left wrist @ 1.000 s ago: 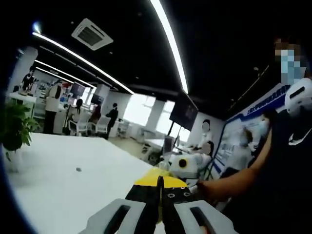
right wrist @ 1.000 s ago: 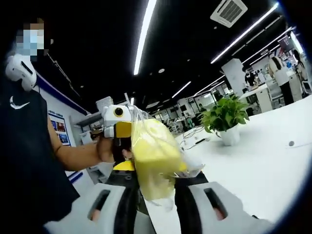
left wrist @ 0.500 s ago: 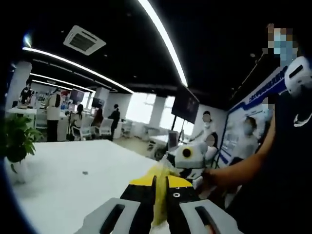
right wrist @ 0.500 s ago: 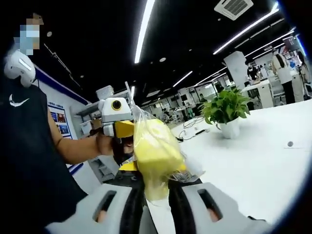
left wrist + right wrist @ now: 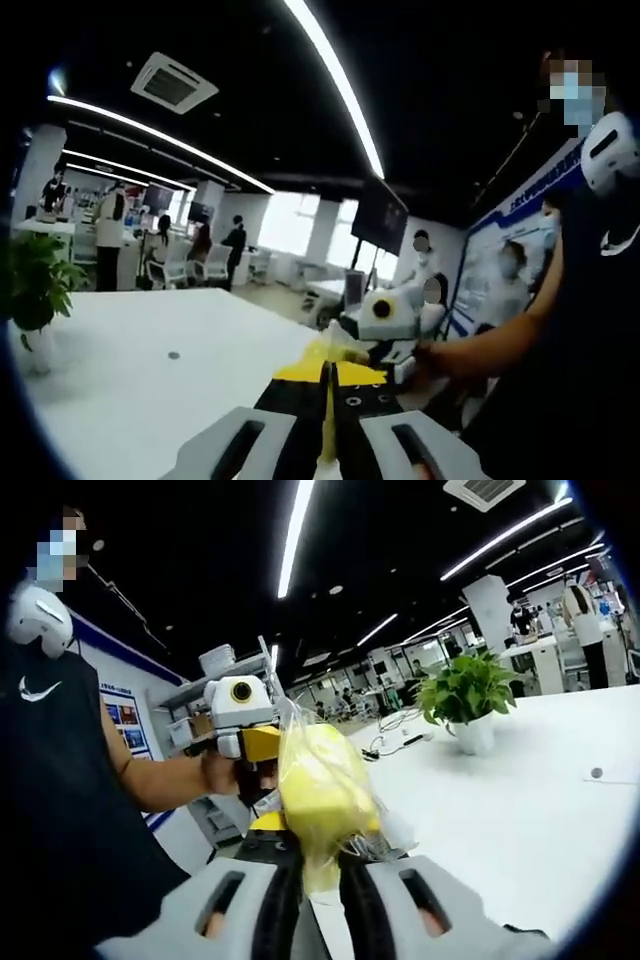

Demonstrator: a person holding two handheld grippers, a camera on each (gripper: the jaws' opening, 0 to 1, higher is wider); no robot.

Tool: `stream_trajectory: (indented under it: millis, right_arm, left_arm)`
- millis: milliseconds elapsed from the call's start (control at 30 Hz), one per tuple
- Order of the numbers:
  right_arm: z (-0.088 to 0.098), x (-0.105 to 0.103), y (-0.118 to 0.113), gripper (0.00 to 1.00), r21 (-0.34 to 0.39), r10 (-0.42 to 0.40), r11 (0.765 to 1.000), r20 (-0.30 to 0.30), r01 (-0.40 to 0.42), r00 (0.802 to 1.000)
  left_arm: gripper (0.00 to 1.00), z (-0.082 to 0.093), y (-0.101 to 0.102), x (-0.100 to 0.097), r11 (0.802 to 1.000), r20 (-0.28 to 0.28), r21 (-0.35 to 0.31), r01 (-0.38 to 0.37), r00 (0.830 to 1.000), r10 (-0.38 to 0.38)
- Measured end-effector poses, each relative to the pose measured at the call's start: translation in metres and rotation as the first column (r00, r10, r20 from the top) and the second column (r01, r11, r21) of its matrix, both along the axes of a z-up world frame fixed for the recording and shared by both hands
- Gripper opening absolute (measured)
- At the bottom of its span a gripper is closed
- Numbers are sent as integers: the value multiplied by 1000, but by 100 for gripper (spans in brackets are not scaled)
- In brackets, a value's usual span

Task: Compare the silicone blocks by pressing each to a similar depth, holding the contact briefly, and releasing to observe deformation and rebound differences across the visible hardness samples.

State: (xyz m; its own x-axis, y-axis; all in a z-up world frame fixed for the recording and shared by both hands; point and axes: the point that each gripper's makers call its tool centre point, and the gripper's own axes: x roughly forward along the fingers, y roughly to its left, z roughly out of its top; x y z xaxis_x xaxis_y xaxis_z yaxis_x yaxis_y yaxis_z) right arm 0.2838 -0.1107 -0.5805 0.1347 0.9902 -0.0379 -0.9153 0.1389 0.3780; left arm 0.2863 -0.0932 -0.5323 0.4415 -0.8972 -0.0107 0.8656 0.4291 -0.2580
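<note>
So the right gripper (image 5: 318,880) has squeezed tighter over the last second: its jaws now pinch the bagged yellow silicone block (image 5: 322,785) near-closed, mid-press. The left gripper (image 5: 328,425), just behind the block, looks closed on the bag's edge. Other samples can't be made out, and the plastic blurs the block's shape.

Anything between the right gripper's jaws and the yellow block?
Only its clear plastic bag. The right gripper pinches the yellow block through that wrap; nothing else visible lies between. The left gripper holds the bag's far end.
</note>
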Motion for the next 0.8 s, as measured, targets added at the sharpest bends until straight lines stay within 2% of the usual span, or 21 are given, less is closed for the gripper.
stream_trajectory:
  millis: [167,233,367,433,533,667,733,800]
  right_arm:
    - [-1,-1,2,8,-17,6,1000,-13,-7,1000]
    - [-1,-3,6,8,-20,8,1000,-9,-8,1000]
    - [-4,-3,7,8,-32,11,999,-4,-11,1000]
    - [-5,-3,7,8,-37,9,999,-6,-9,1000]
    - [-8,-2,8,7,-52,2,999,-7,-2,1000]
    - [-8,2,9,5,-63,-7,998,19,8,1000]
    - [-4,2,9,5,-43,-9,999,-5,8,1000]
    - [-3,2,9,5,-40,-6,999,3,6,1000]
  left_arm:
    - [0,-2,3,0,1000,-2,-14,-7,1000,7]
    - [0,-2,6,1,1000,-48,-29,2,999,-3]
    - [0,-6,7,1,1000,-27,2,0,1000,0]
    - [0,-7,6,0,999,25,37,-13,1000,12]
    - [0,-10,7,1,998,48,66,-16,999,13]
    - [0,-9,9,3,998,31,55,-17,999,15]
    - [0,-5,9,3,998,56,47,-37,998,34]
    - [0,-4,9,1,998,56,44,-36,998,33]
